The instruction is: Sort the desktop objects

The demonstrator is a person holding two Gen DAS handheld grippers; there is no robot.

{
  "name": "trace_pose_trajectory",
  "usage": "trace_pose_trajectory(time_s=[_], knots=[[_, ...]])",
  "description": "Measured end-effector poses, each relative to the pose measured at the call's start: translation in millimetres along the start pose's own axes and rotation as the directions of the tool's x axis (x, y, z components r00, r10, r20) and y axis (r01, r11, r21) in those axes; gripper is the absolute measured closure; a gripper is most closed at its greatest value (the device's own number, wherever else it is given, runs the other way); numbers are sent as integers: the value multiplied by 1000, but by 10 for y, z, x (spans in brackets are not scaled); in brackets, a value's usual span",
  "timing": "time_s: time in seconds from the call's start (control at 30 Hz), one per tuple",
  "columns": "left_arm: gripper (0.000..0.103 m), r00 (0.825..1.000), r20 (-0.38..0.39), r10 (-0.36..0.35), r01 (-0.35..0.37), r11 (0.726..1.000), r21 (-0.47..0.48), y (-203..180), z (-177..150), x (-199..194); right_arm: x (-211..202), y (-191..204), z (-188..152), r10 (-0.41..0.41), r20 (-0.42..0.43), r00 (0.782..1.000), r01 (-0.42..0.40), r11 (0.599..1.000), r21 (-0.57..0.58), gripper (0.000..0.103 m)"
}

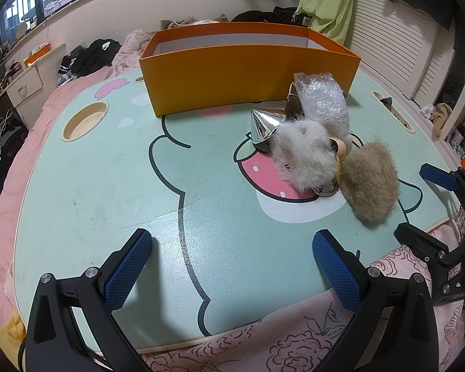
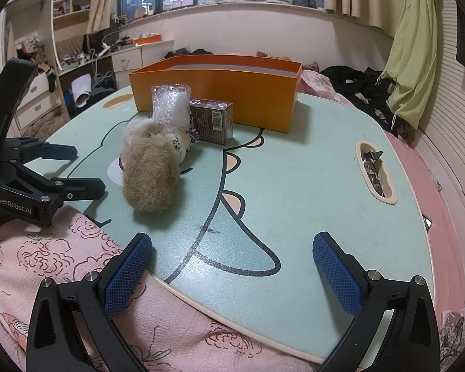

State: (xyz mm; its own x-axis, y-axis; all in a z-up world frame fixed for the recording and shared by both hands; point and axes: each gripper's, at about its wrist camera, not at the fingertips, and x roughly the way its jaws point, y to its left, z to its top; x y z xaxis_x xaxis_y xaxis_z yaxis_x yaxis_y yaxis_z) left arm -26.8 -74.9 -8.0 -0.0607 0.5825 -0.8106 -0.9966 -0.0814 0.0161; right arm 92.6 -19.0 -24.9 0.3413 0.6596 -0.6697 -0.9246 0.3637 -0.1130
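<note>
A pile of small objects lies on the mint cartoon table (image 1: 108,186): a tan fur ball (image 1: 369,183) (image 2: 150,178), a white fur ball (image 1: 303,155), a silver cone (image 1: 262,127), a bubble-wrap packet (image 1: 322,102) (image 2: 169,104) and a dark brown box (image 2: 212,119). An open orange box (image 1: 248,71) (image 2: 217,93) stands behind the pile. My left gripper (image 1: 232,266) is open and empty over the table's near edge, left of the pile. My right gripper (image 2: 232,269) is open and empty at the near edge, right of the pile; it also shows in the left wrist view (image 1: 418,201).
The table rests on a pink floral bedspread (image 2: 46,257). It has a round cup recess (image 1: 84,120) at the left and an oval slot holding foil wrappers (image 2: 375,167) at the right. Clothes lie on the bed behind; drawers stand at the left.
</note>
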Motion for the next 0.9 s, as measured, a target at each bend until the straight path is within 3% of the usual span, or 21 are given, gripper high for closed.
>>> trace_pose_trajectory(time_s=[0.13,0.27,0.37,0.47,0.53,0.6,0.77,0.9], knots=[[0,1000,0,-1,1,1000,0,2,-2,0,-21,22,76,24,-22,999,-24,1000,8,0],[0,1000,0,1,-1,1000,-2,19,11,-3,-168,68,278,161,38,986,-163,986,45,1],[0,1000,0,0,0,1000,-1,21,15,-6,-109,213,439,143,33,989,-143,990,-1,5],[0,1000,0,-1,1,1000,0,22,13,-6,120,299,541,141,-28,990,-141,990,-2,26],[0,1000,0,0,0,1000,-6,30,12,-7,260,256,545,166,-81,983,-164,986,38,62],[0,1000,1,2,-2,1000,-7,28,13,-13,221,187,525,159,-52,986,-156,985,68,79],[0,1000,8,0,0,1000,-1,11,16,-32,33,18,394,165,40,985,-169,976,138,79],[0,995,82,-49,47,998,32,-67,118,-197,-16,-51,355,151,68,986,-161,971,176,79]])
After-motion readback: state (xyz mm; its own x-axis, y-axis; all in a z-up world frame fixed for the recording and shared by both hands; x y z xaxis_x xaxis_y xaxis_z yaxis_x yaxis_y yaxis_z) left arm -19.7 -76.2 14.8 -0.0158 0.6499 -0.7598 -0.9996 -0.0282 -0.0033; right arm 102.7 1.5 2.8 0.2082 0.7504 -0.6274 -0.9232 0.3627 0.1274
